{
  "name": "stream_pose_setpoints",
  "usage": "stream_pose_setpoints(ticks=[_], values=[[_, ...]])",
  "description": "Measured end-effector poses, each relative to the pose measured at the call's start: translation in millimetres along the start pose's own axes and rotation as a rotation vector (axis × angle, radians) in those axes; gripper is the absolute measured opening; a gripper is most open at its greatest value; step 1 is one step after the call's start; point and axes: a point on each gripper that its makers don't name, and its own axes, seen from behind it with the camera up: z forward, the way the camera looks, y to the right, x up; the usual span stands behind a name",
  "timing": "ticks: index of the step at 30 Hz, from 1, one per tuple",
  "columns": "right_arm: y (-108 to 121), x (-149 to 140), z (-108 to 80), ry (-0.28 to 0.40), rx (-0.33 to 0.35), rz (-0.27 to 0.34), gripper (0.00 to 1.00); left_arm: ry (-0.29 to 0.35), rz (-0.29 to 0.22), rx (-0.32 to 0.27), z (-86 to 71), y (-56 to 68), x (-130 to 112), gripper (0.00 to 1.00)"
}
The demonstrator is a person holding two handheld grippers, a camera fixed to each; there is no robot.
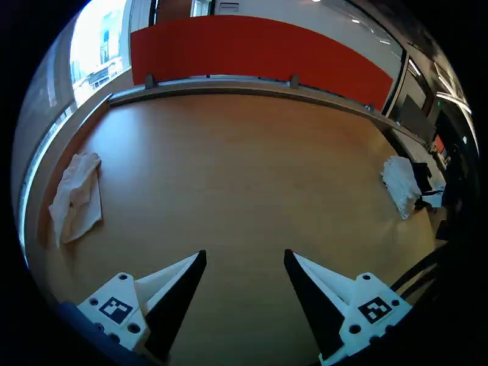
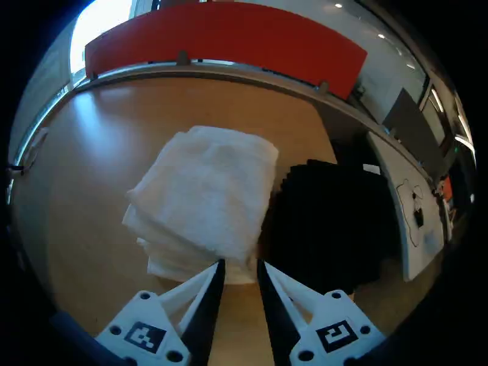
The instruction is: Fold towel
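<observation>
**Wooden surface with towels at either side**

The pale wooden surface (image 1: pixel 244 177) runs wide and mostly bare. A crumpled white towel (image 1: pixel 76 195) lies loosely spread near its left edge. Well apart from it, at the right edge, a folded stack of white towels (image 1: pixel 401 183) rests flat on the wood.

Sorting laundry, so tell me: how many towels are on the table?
2: a crumpled towel at left in the left gripper view, a folded pile at right; the pile may hold several.
</observation>
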Motion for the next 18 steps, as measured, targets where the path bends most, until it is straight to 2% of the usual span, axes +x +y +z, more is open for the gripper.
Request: stream_pose_setpoints(ticks=[6,12,18], values=[[-9,12,-8.9,0.039,0.016,0.014,0.43,0.002,0.002,-0.005,0.7,2.2,0,0.94],[-43,34,-11.9,0.082,0.083,0.002,0.48,0.007,-0.001,-0.001,-1.6,-0.4,-1,0.94],[-80,54,-8.4,0.111,0.127,-0.046,0.51,0.013,-0.019,0.009,-6.2,-8.0,-3,0.94]])
